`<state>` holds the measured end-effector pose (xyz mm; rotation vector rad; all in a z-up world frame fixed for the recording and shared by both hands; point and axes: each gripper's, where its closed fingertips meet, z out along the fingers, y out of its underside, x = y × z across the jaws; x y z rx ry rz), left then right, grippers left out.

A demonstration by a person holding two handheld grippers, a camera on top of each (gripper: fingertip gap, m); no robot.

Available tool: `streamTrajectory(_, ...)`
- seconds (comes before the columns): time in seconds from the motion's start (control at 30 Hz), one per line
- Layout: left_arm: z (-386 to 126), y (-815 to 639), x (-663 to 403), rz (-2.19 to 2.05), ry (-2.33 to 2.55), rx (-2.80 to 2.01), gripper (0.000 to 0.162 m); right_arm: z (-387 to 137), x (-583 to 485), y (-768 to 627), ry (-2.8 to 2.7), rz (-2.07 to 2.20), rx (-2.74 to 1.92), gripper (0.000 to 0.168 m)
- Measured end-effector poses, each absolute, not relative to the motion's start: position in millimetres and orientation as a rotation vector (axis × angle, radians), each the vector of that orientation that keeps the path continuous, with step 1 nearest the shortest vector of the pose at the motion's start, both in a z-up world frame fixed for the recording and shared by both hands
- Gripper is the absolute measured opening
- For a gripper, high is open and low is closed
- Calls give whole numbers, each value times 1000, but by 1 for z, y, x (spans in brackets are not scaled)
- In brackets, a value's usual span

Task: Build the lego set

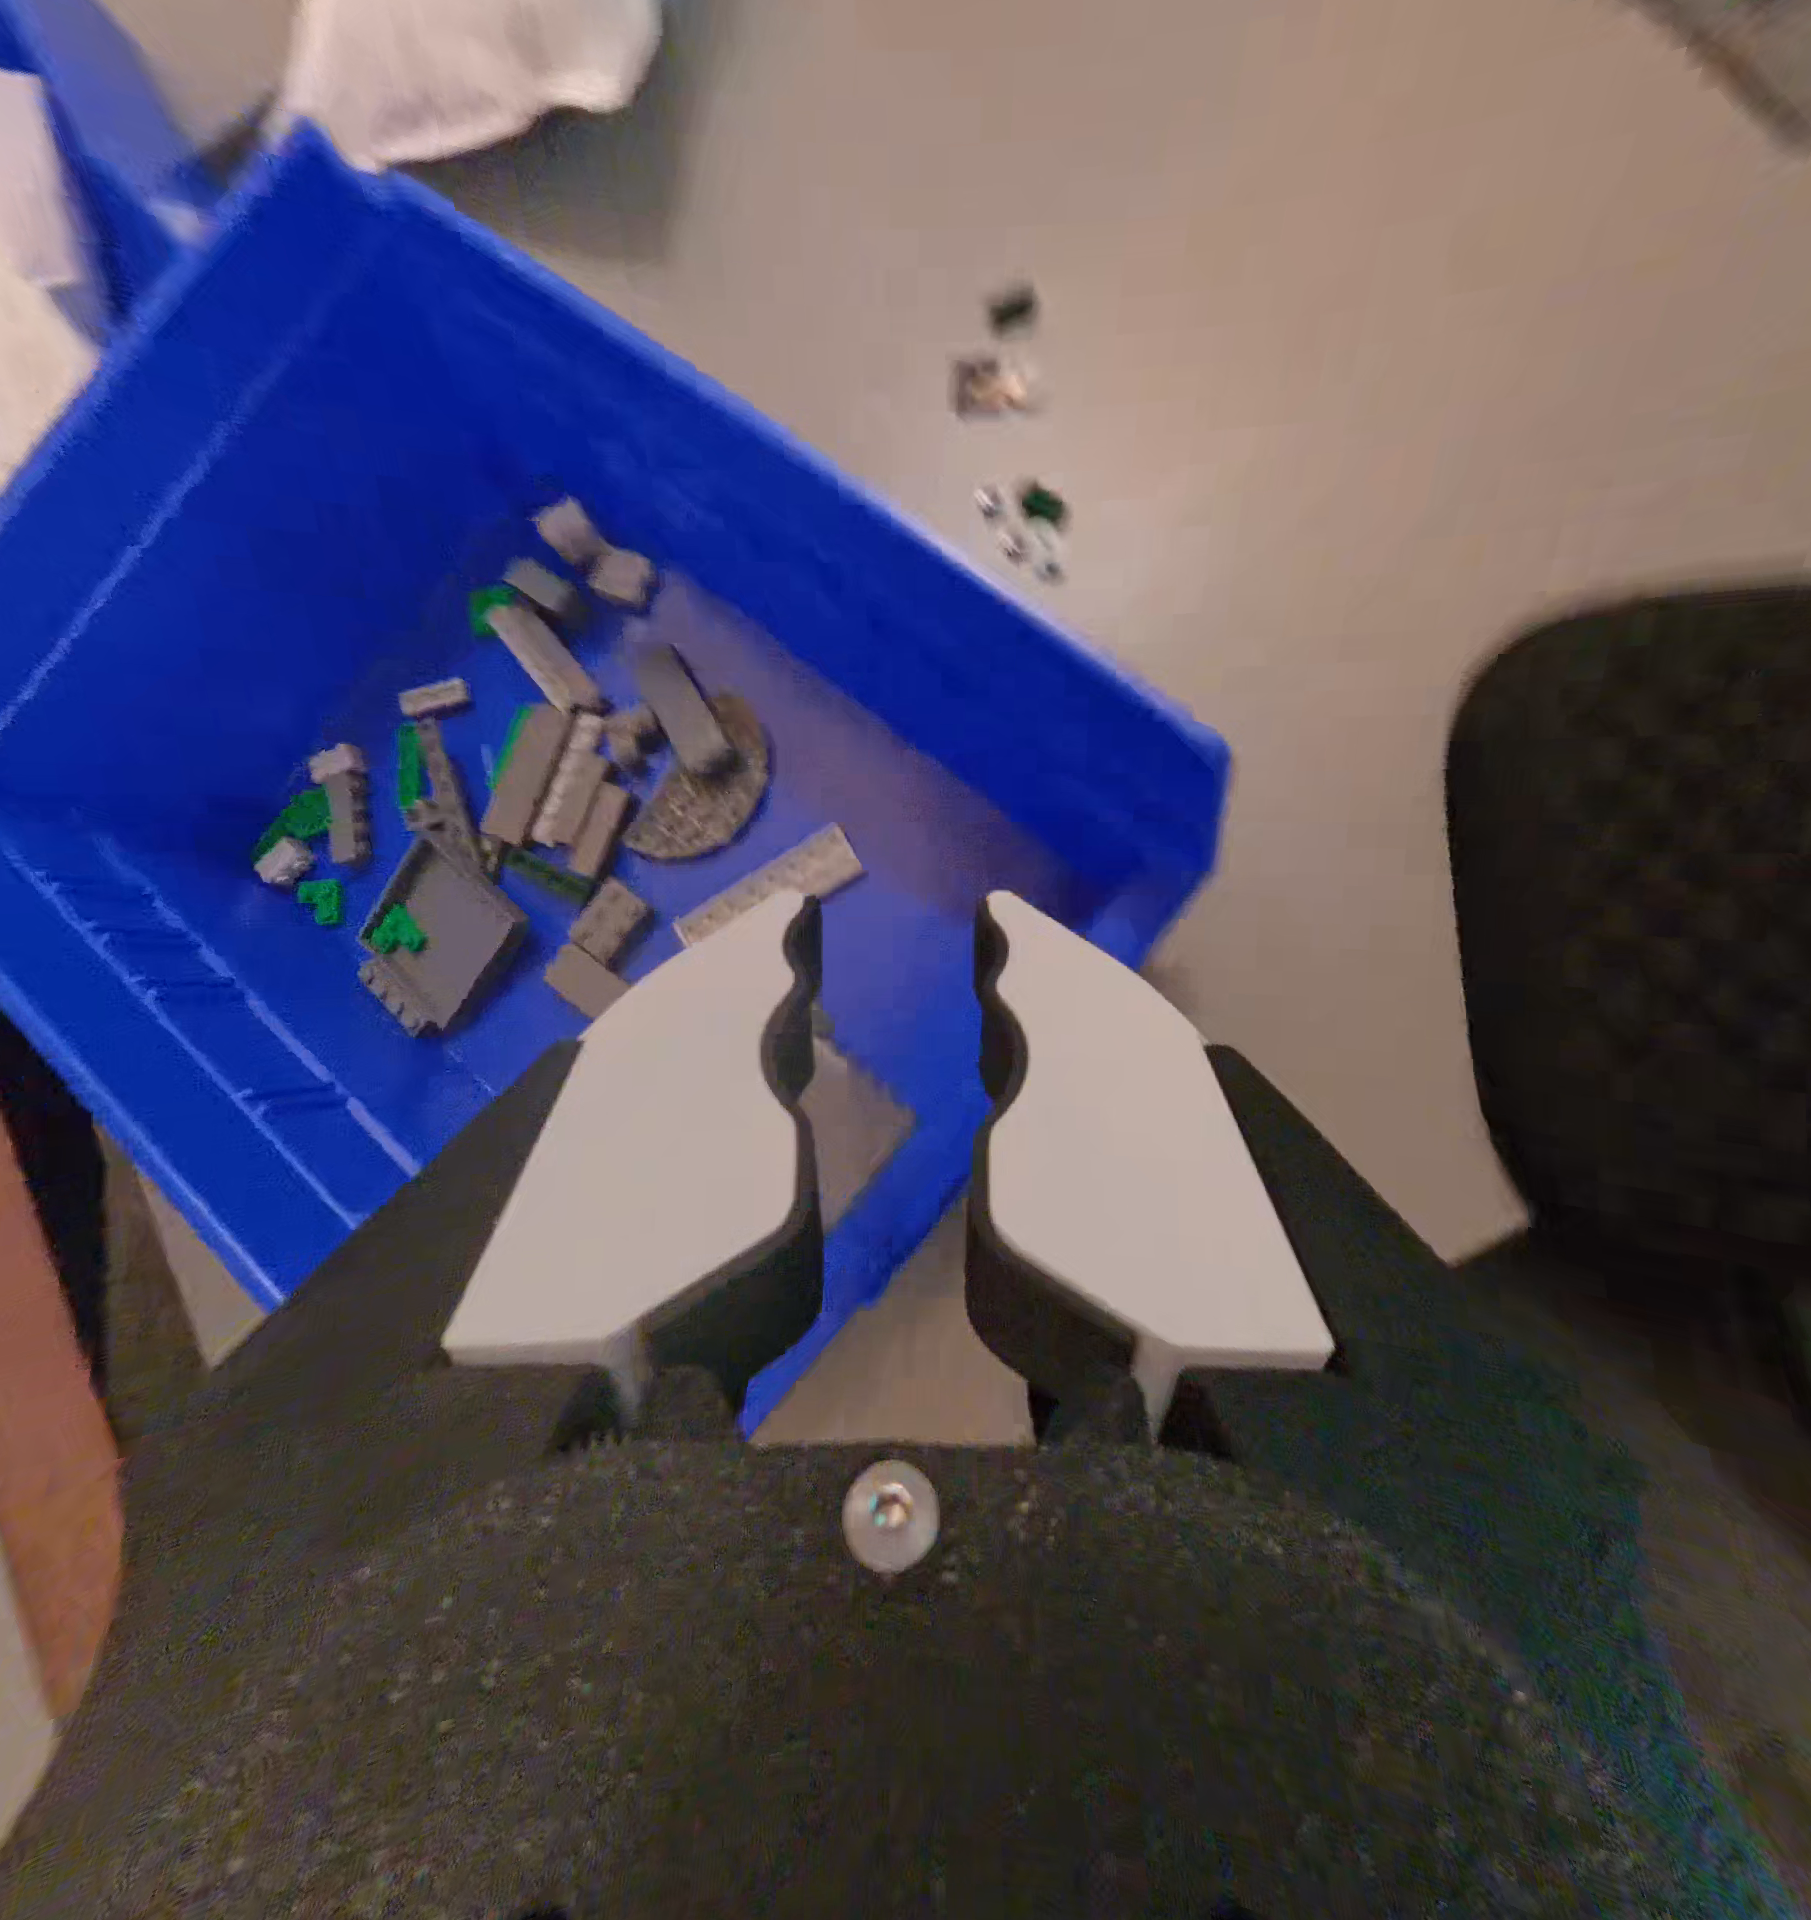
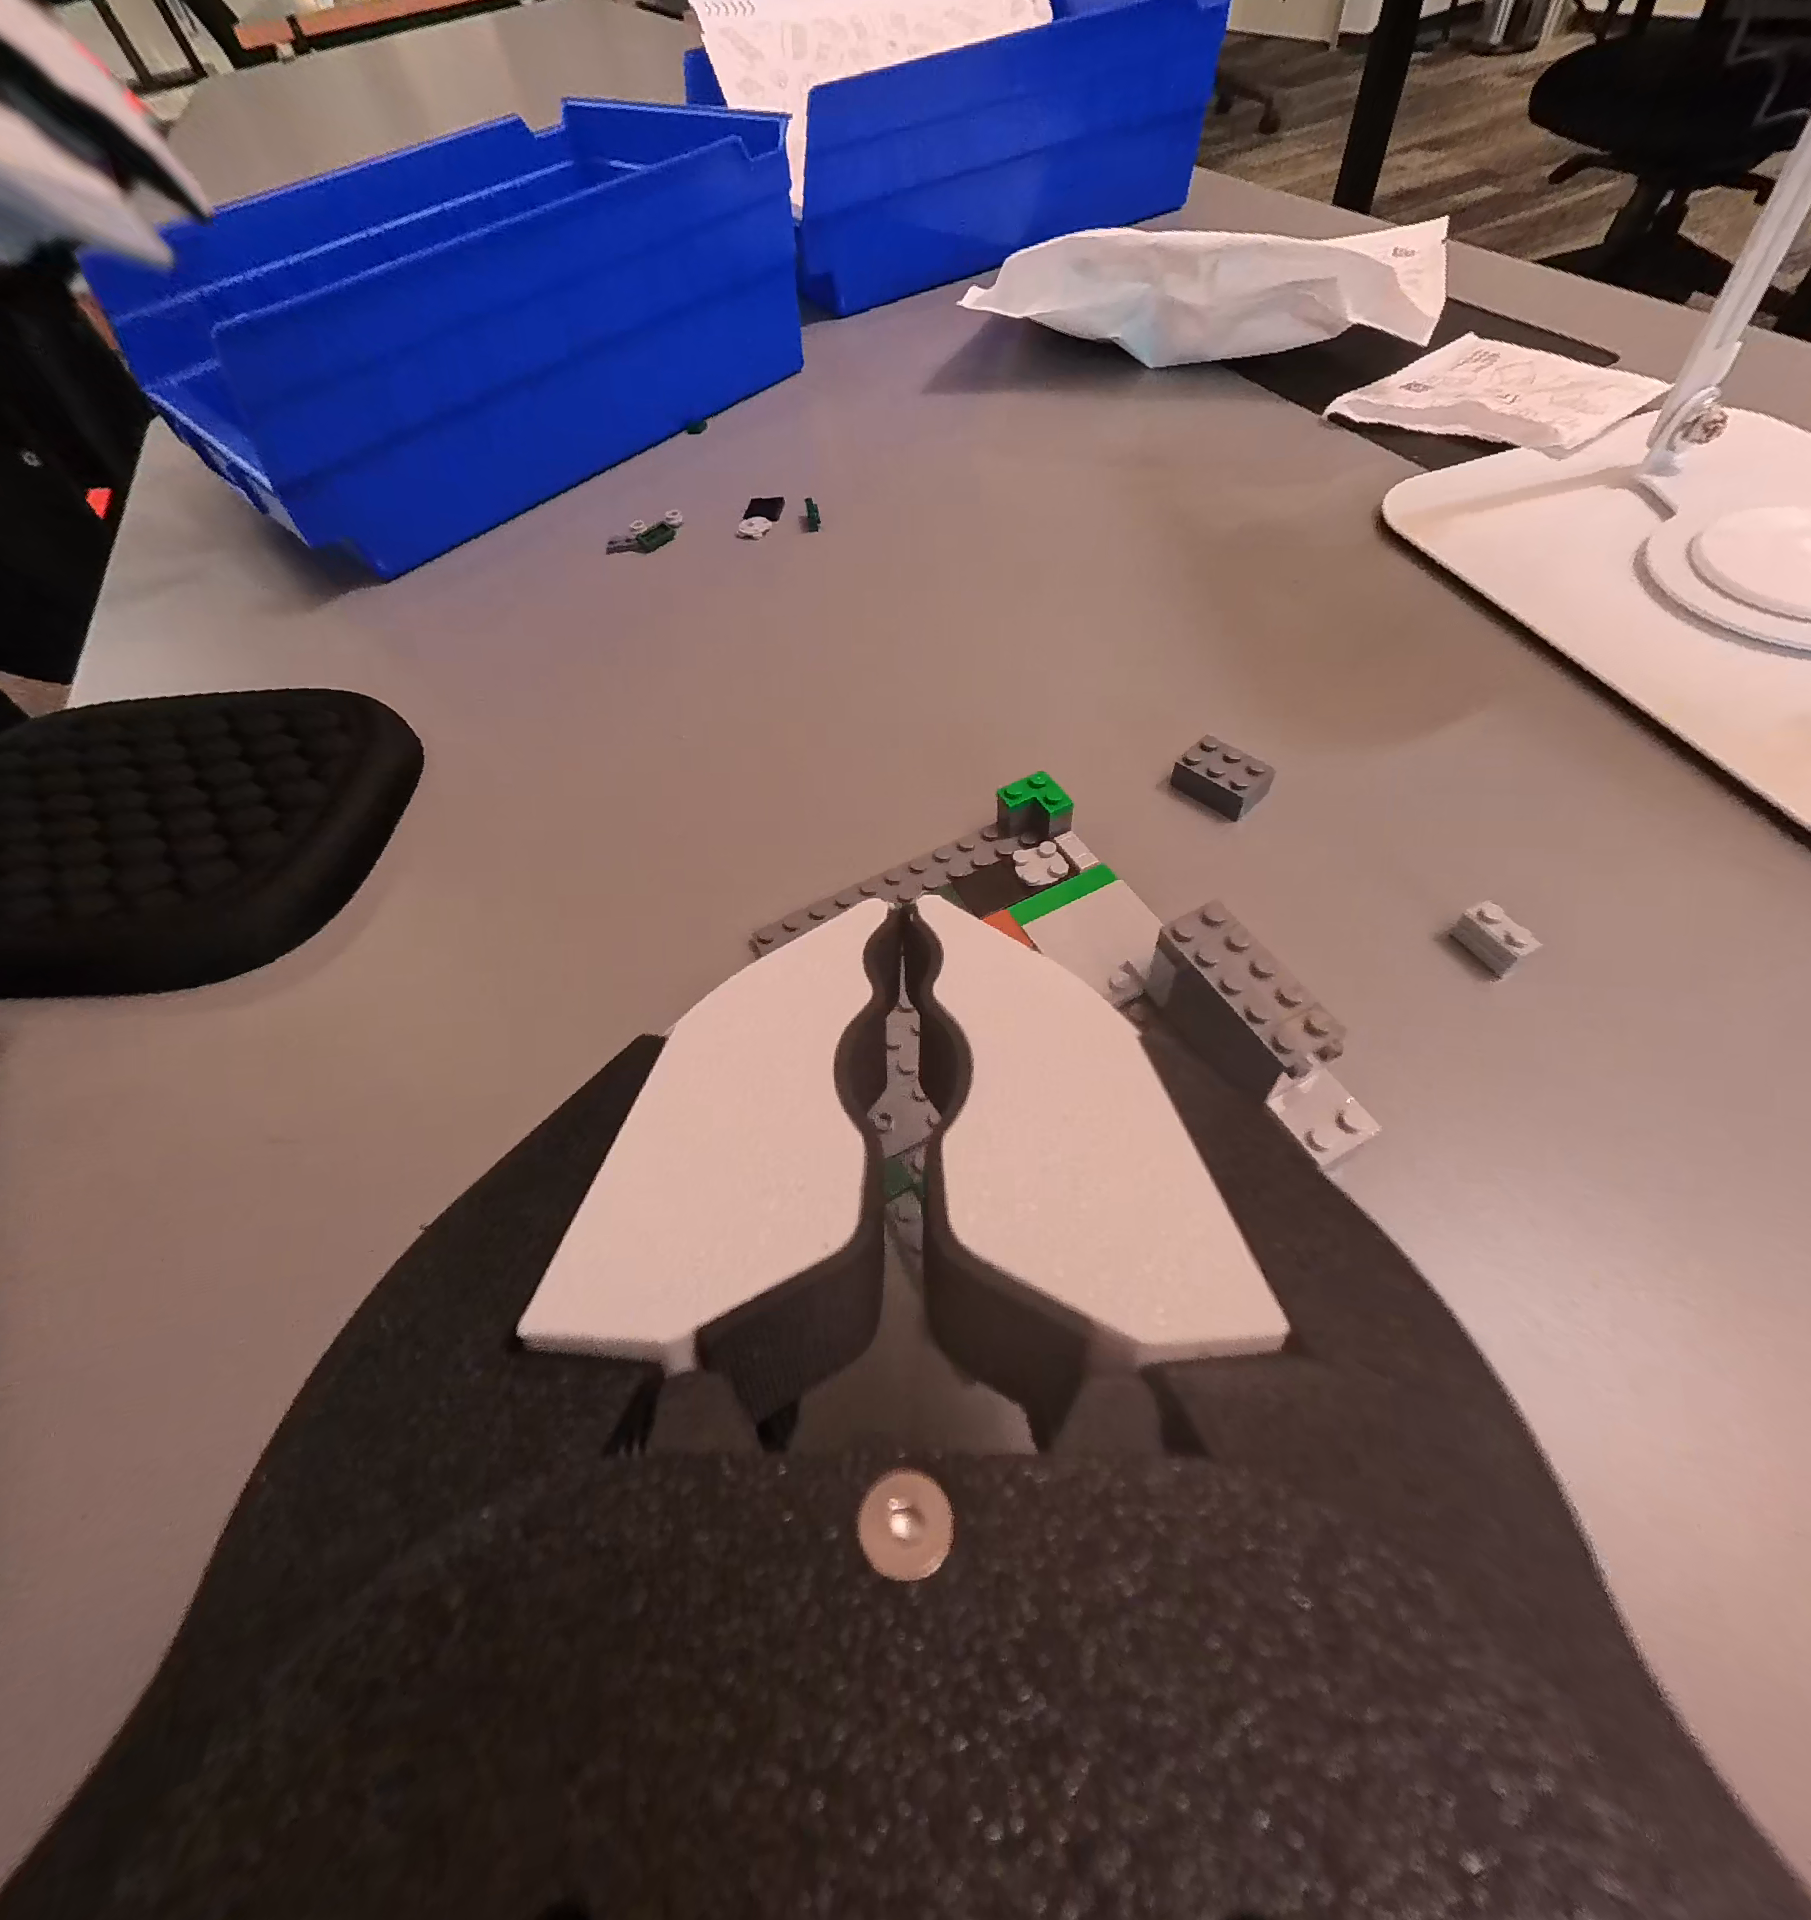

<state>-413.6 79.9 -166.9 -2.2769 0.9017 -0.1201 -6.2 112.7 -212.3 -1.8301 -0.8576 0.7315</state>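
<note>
Hovering above a blue bin (image 1: 257, 540), the left gripper (image 1: 896, 914) is held parted and empty. Loose grey and green bricks (image 1: 527, 790) are heaped inside. The right gripper (image 2: 903, 912), fingertips pressed together, is poised over the part-built lego model (image 2: 1046, 883) on the grey table (image 2: 880, 644).

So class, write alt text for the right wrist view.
The right tongs, tips nearly together, are over a partly built grey lego model on a grey table. Loose grey bricks lie beside it; blue bins stand behind.

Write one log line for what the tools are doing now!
left tool: open over blue bin | right tool: shut on lego build | table
</note>
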Motion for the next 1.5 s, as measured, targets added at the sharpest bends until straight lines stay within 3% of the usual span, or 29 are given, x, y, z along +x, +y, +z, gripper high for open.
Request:
streamTrajectory(0.13,-165,147,-440,-66,584,-2337,27,-211,-8,111,-863,742,-1825,0)
streamTrajectory(0.33,-200,233,-484,54,232,-2459,33,-205,-7,108,-849,777,-1805,0)
streamTrajectory(0.83,-272,289,-540,199,-131,-2637,33,-198,-6,103,-817,871,-1779,0)
streamTrajectory(1.03,-278,292,-543,168,-171,-2634,24,-198,-6,103,-813,880,-1782,0)
streamTrajectory(1.13,-279,291,-541,155,-157,-2647,8,-199,-6,102,-814,882,-1783,0)
streamTrajectory(1.5,-238,280,-509,-86,-60,-2491,0,-195,-6,101,-818,878,-1772,0)
